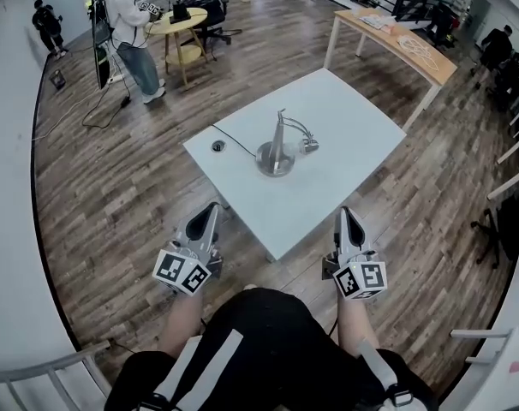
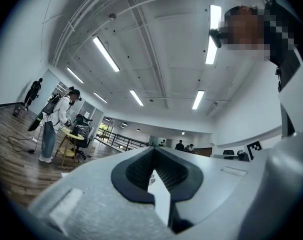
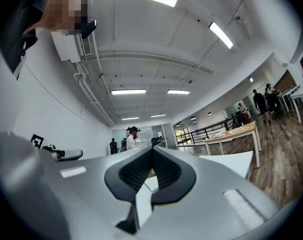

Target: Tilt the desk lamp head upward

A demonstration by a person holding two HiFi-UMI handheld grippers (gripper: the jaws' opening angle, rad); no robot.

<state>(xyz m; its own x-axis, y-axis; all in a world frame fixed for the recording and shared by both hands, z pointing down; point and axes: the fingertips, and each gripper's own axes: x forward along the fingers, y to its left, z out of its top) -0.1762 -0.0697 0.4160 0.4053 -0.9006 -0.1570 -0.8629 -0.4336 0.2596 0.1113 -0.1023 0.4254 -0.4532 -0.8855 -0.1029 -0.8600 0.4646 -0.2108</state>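
A silver desk lamp stands on a white square table in the head view, with a round base, a thin upright arm and its head bent low to the right. Its black cord runs left across the tabletop. My left gripper is held short of the table's near left edge, shut and holding nothing. My right gripper hovers at the table's near right edge, also shut with nothing in it. In both gripper views the jaws meet at their tips and hide almost all of the table.
A small round black fitting sits near the table's left corner. A person stands by a round yellow table at the back left. A long wooden desk is at the back right. Wood floor surrounds the white table.
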